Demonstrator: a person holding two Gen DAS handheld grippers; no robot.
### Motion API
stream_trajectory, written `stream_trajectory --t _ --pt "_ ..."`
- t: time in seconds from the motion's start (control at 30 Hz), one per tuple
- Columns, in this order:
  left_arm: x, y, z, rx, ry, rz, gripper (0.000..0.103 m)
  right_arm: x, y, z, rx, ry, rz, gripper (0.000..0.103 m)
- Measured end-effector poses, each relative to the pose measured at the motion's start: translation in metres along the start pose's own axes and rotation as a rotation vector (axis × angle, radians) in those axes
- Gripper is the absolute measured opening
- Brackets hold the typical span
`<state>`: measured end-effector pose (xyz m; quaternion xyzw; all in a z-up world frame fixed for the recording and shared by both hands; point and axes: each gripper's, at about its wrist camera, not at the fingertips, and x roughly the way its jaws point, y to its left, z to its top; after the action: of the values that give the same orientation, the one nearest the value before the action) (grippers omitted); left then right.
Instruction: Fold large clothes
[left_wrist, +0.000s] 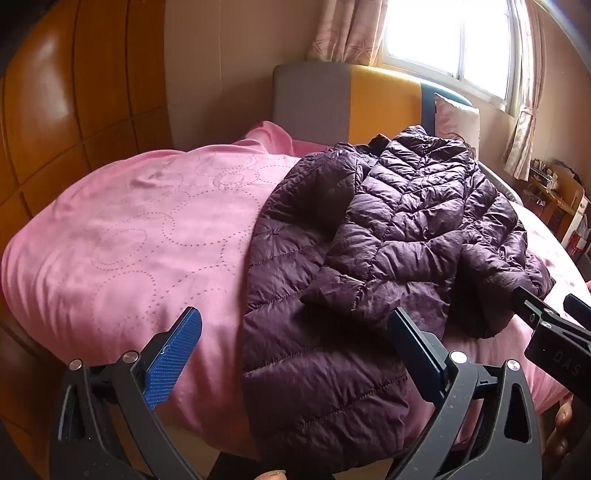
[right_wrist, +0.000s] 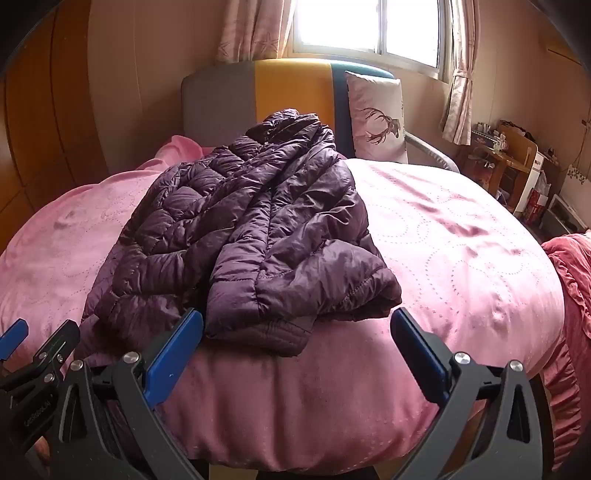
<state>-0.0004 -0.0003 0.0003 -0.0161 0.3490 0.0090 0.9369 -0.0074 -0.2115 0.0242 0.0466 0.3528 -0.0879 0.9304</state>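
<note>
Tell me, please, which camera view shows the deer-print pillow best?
The right wrist view: the deer-print pillow stands unobstructed against the headboard, antlers clear. The left wrist view shows only a pale strip of it behind the purple puffer jacket.

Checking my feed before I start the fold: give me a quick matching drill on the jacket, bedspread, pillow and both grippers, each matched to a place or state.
Things:
1. purple puffer jacket
2. pink bedspread
3. deer-print pillow
4. left gripper and right gripper

Places or states:
A. propped against the headboard
B. wide open, holding nothing
C. lying rumpled on the bed, a sleeve folded across its body
D. spread over the bed under everything

Pairs: 1-C, 2-D, 3-A, 4-B
</note>
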Motion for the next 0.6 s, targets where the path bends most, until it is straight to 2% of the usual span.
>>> stream_trajectory --t 0.6 --pt "0.0042 0.0011 -0.0066 0.000 0.026 -0.001 0.099 0.0011 -0.0005 -0.0009 0.002 -0.007 0.007 0.101"
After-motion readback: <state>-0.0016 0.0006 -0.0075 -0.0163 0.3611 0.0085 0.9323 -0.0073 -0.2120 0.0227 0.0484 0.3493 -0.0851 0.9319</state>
